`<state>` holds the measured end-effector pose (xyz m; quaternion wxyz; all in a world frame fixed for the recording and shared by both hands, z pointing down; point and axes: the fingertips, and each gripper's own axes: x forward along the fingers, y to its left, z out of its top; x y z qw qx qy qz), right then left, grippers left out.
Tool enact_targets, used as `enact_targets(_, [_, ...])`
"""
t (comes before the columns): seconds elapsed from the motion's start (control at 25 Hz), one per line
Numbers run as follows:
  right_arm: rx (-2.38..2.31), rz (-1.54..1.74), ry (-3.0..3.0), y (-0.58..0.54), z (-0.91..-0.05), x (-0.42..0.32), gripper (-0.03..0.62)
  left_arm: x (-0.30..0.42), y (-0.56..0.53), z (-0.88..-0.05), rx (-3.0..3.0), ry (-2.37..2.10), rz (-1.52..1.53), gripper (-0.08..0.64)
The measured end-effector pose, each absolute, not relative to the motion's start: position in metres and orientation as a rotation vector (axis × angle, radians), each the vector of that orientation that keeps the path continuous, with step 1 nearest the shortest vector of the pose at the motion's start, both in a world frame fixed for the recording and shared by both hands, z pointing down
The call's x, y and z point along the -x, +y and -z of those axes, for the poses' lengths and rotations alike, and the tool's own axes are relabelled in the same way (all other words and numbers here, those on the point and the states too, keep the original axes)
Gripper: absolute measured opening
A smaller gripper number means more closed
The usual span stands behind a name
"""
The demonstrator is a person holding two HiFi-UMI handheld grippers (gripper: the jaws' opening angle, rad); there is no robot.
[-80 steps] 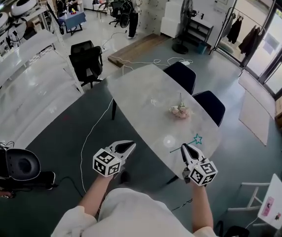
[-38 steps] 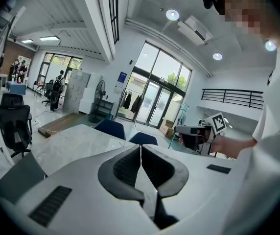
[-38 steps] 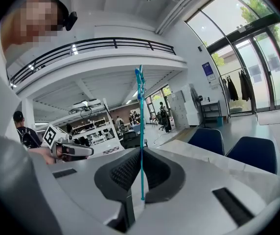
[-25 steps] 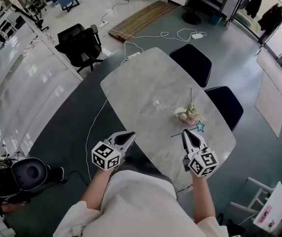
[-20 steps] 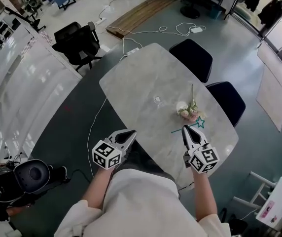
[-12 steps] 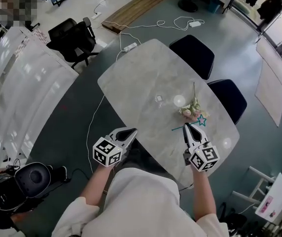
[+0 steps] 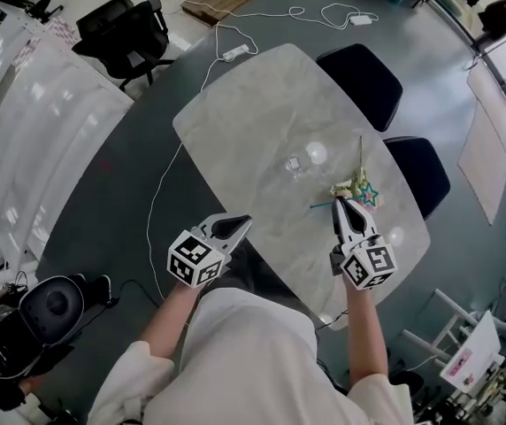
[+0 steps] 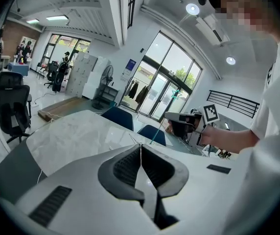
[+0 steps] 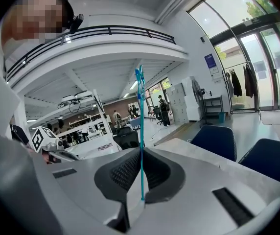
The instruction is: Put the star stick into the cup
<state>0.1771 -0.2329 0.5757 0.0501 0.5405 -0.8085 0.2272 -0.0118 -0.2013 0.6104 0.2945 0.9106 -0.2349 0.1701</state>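
My right gripper [image 7: 339,203] [image 9: 141,153] is shut on the thin teal star stick [image 9: 141,131]. The stick stands upright between the pads in the right gripper view. In the head view its teal star [image 7: 370,195] lies right beside a small bunch of flowers [image 7: 348,186] on the marble table [image 7: 253,113]. A small clear cup [image 7: 294,164] stands near the table's middle, left of the flowers and well ahead of both grippers. My left gripper [image 7: 244,221] [image 8: 140,146] hangs at the table's near edge, jaws shut with nothing between them.
Two navy chairs [image 7: 364,73] [image 7: 423,173] stand at the table's far right side. A black office chair [image 7: 129,29] and a white cable [image 7: 157,211] are on the floor to the left. A black device [image 7: 45,306] sits at the lower left.
The person has stepped closer to the table and both grippers have moved forward and lower to its near edge. The star now sits next to the flowers. Both jaws stay shut.
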Motion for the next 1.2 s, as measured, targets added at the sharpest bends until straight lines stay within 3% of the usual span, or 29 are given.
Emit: enact_targets(1.2, [-1.568,-0.639,-2.246,-0.396,-0.750,-0.153,0.015,0.008,-0.301,-0.714,-2.318,-0.502,-0.576,0.023])
